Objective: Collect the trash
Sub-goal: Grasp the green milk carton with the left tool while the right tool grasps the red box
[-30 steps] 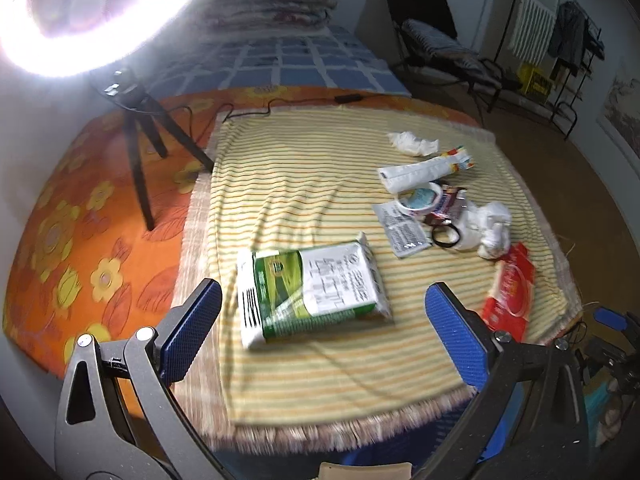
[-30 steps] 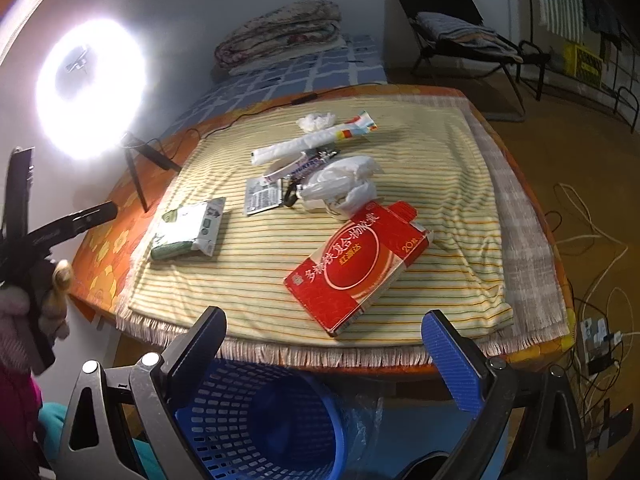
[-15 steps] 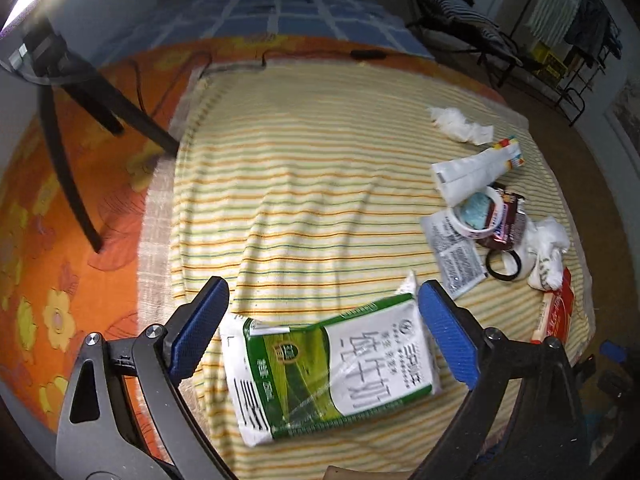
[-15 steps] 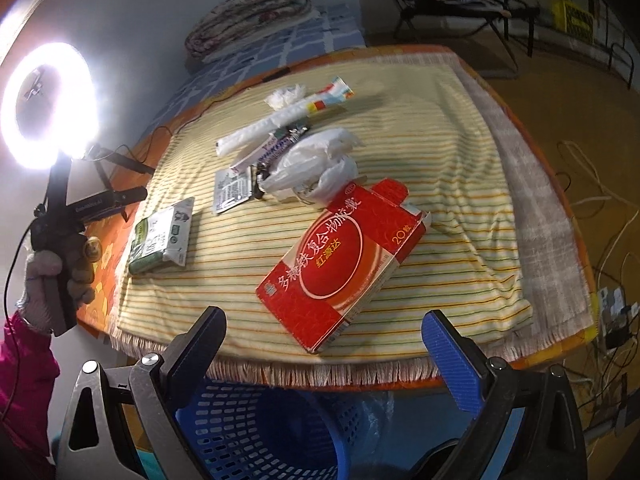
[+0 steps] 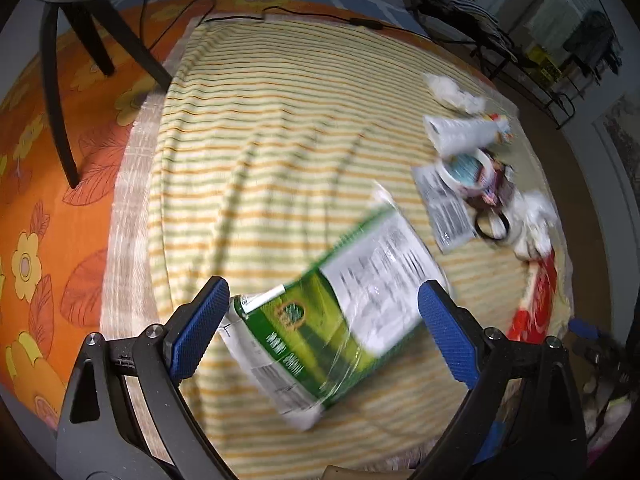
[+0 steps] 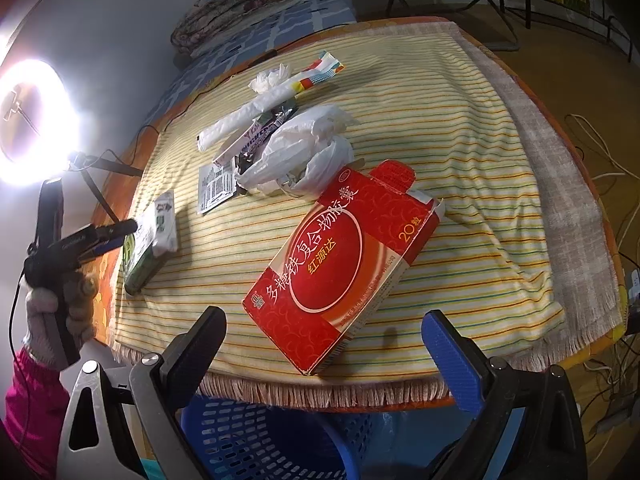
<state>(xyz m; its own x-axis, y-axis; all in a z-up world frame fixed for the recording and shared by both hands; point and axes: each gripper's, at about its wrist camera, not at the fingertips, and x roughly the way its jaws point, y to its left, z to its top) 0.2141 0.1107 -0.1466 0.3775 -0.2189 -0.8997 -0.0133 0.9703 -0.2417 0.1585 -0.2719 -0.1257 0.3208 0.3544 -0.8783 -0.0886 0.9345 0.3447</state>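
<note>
A green and white plastic packet [image 5: 340, 312] lies on the striped cloth, between the open fingers of my left gripper [image 5: 324, 336]; it also shows in the right wrist view [image 6: 154, 236]. A red carton [image 6: 340, 264] lies near the table's front edge, just ahead of my open right gripper [image 6: 324, 352]. A blue trash basket [image 6: 264, 440] stands below the table edge under the right gripper. More trash sits mid-table: a white plastic bag [image 6: 304, 152], a white tube wrapper [image 6: 260, 108], a small printed sachet [image 6: 216, 184].
A ring light [image 6: 28, 120] on a tripod [image 5: 72, 48] stands at the table's left side. The orange flowered tablecloth [image 5: 48, 220] shows beside the striped cloth. Cables [image 6: 608, 168] lie on the floor to the right. A folding chair [image 5: 460, 0] stands behind.
My left gripper has moved down and forward onto the green packet, which now lies between its fingers. My right gripper has moved closer to the red carton.
</note>
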